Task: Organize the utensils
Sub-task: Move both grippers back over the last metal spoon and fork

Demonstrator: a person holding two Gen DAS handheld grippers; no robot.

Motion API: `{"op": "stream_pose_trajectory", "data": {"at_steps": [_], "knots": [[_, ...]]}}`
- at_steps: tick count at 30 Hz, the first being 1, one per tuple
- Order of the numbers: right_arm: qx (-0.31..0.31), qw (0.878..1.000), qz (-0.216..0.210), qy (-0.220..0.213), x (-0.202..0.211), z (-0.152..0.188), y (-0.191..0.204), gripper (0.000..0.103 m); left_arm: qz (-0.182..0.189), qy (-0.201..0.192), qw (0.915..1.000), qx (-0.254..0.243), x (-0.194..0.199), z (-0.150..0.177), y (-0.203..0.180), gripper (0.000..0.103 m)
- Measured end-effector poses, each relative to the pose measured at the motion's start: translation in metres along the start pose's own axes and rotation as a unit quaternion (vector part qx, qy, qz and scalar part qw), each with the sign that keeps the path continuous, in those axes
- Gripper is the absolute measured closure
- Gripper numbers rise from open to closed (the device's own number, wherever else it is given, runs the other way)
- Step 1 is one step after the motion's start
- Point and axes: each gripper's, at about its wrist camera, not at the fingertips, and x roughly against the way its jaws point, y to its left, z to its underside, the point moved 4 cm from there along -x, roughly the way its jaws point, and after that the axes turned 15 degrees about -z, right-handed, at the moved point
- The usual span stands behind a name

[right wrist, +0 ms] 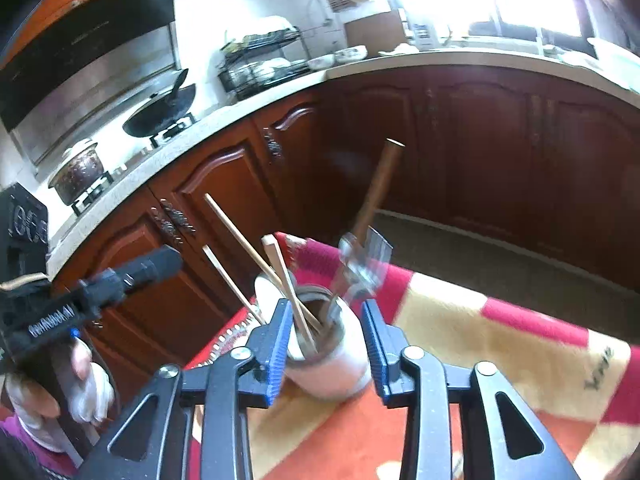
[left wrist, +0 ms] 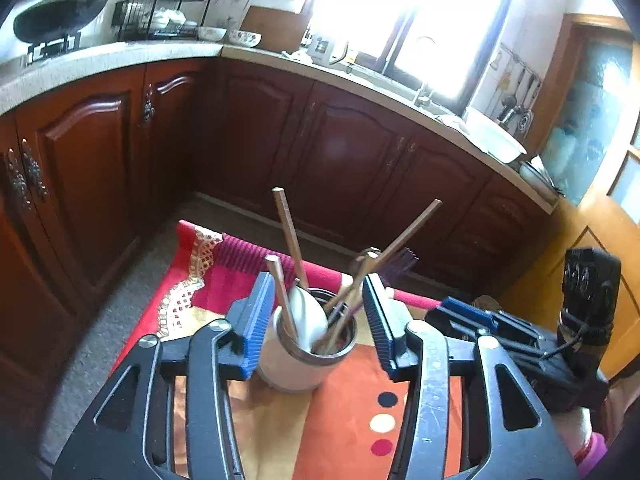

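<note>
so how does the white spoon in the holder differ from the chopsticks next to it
The white spoon is broad and rounded; the chopsticks are thin, straight brown sticks. The spoon barely clears the rim of the utensil holder, while the chopsticks rise well above it and lean apart. Both stand inside the same holder.

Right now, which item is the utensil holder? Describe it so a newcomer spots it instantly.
Start at the patterned cloth in red, orange and cream covering the table in front of the dark wood cabinets. On it stands one white cylindrical utensil holder with a metal rim. It is the only upright container there, bristling with chopsticks and a white spoon.
</note>
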Motion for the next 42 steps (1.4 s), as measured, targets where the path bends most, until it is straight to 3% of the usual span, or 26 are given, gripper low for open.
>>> {"op": "stream_pose_trajectory", "data": {"at_steps": [6, 17, 28, 37, 42], "knots": [[-0.014, 0.999, 0.048, -0.01, 0.037, 0.032, -0.012, 0.064, -0.008, -0.001, 0.9992, -0.039, 0.011, 0.025, -0.035, 0.053], [-0.056, 0.991, 0.119, -0.011, 0.088, 0.08, -0.048, 0.061, -0.012, 0.022, 0.9945, -0.102, -0.006, 0.078, -0.1, 0.053], [-0.105, 0.983, 0.152, -0.004, 0.116, 0.122, -0.082, 0.059, -0.01, 0.057, 0.9881, -0.142, -0.031, 0.119, -0.138, 0.053], [-0.123, 0.987, 0.106, 0.018, 0.085, 0.145, -0.117, 0.059, 0.017, 0.128, 0.9855, -0.11, -0.067, 0.139, -0.123, 0.053], [-0.137, 0.987, 0.076, 0.037, 0.052, 0.144, -0.133, 0.072, 0.002, 0.147, 0.9833, -0.107, -0.082, 0.149, -0.116, 0.053]]}}
